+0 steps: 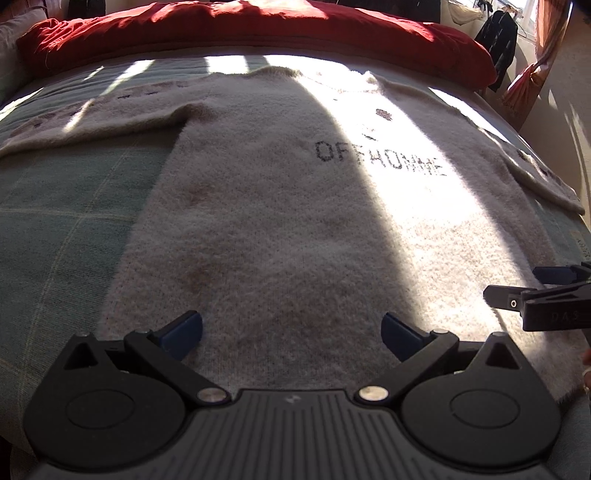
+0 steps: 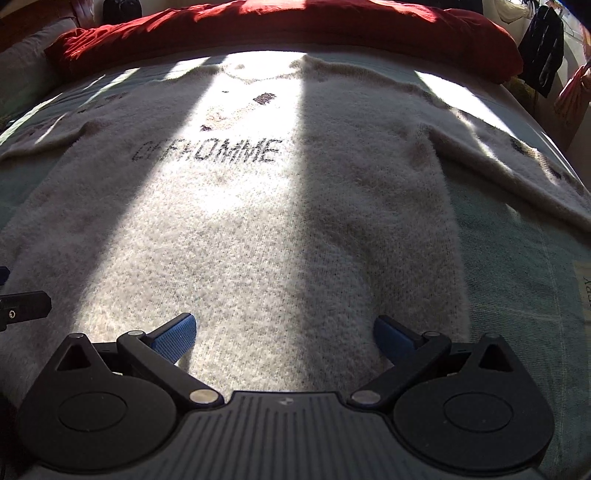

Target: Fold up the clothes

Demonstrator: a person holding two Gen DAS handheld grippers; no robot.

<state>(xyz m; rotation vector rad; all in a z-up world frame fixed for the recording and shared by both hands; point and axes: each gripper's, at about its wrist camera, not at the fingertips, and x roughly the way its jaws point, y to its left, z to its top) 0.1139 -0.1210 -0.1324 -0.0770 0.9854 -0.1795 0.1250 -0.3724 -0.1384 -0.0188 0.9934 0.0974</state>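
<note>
A fuzzy cream sweater (image 1: 280,206) with dark "OFFHOMME" lettering lies flat, front up, on a green bed cover, both sleeves spread sideways. My left gripper (image 1: 291,332) hovers open over the sweater's lower hem, left of centre, with nothing between its blue pads. The right gripper (image 1: 517,291) shows at the right edge of the left wrist view. In the right wrist view the same sweater (image 2: 258,221) fills the frame, and my right gripper (image 2: 283,338) stands open above the hem's right part. The left gripper's tip (image 2: 22,304) pokes in at the left edge.
A red duvet (image 1: 258,33) is bunched along the far side of the bed. The green bed cover (image 1: 66,236) shows on both sides of the sweater. Dark clothes (image 2: 543,48) hang at the far right by a window. Strong sun stripes cross the bed.
</note>
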